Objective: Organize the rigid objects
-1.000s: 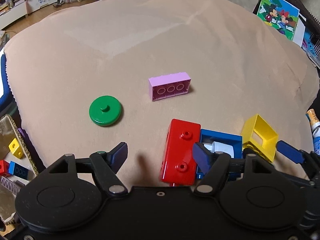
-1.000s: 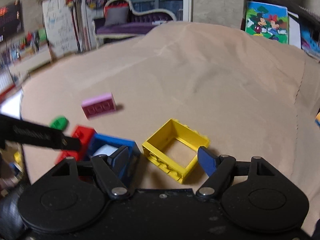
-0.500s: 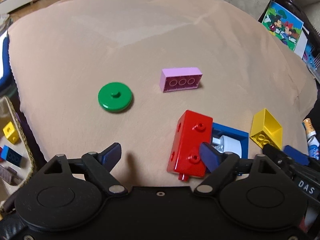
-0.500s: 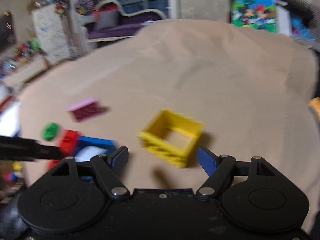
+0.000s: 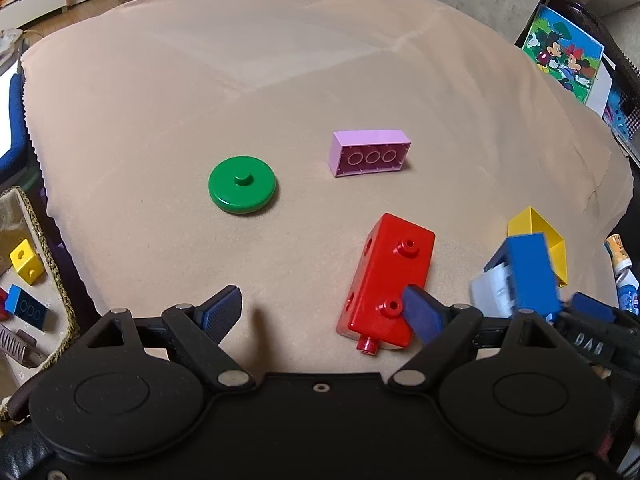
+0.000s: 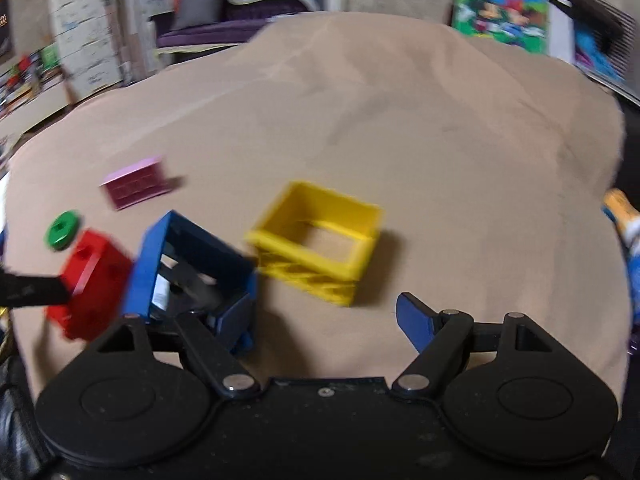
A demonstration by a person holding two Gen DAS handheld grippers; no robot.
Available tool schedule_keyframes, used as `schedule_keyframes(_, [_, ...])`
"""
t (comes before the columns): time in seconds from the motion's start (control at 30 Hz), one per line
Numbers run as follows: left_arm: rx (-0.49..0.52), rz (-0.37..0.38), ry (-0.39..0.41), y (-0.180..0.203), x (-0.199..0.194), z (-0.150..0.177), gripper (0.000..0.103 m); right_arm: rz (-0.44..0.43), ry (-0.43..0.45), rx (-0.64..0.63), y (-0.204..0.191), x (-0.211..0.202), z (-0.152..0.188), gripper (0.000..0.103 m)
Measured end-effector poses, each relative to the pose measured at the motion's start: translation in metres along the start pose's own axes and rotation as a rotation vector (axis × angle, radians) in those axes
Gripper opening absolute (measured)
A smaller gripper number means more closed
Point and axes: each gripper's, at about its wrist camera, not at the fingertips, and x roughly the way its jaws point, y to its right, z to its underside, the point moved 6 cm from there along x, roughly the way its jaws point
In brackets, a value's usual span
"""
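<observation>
Left gripper (image 5: 320, 308) open, fingers spread wide over the beige cloth (image 5: 280, 80), nothing between them. Right fingertip just beside the red block (image 5: 386, 280) at 5 o'clock in the left wrist view. Green disc (image 5: 242, 190) at 9 o'clock, pink brick (image 5: 372, 152) at 1 o'clock, well apart. Right gripper (image 6: 324, 320) also open, nothing between the fingers; left finger touching the tilted blue frame (image 6: 192, 268) at 8 o'clock, blurred. Yellow frame (image 6: 316, 240) at centre, just beside the blue one.
</observation>
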Motion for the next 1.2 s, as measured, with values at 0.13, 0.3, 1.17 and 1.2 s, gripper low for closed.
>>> schedule_keyframes(0.13, [0.001,0.002,-0.001,0.001,0.001,0.000,0.085,0.146,-0.020,0.027,0.038,0.011,0.004,0.077])
schedule_keyframes(0.3, [0.009,0.010,-0.005,0.006,0.003,0.003,0.085,0.115,0.031,0.114,0.061,-0.005,-0.002,0.077])
schedule_keyframes(1.17, [-0.057,0.019,0.013,-0.007,0.000,-0.001,0.084,-0.150,0.060,-0.314,-0.116,-0.009,0.033,0.096])
schedule_keyframes(1.2, [-0.058,0.018,0.013,-0.007,0.000,-0.001,0.084,-0.133,0.059,-0.316,-0.117,-0.006,0.033,0.078])
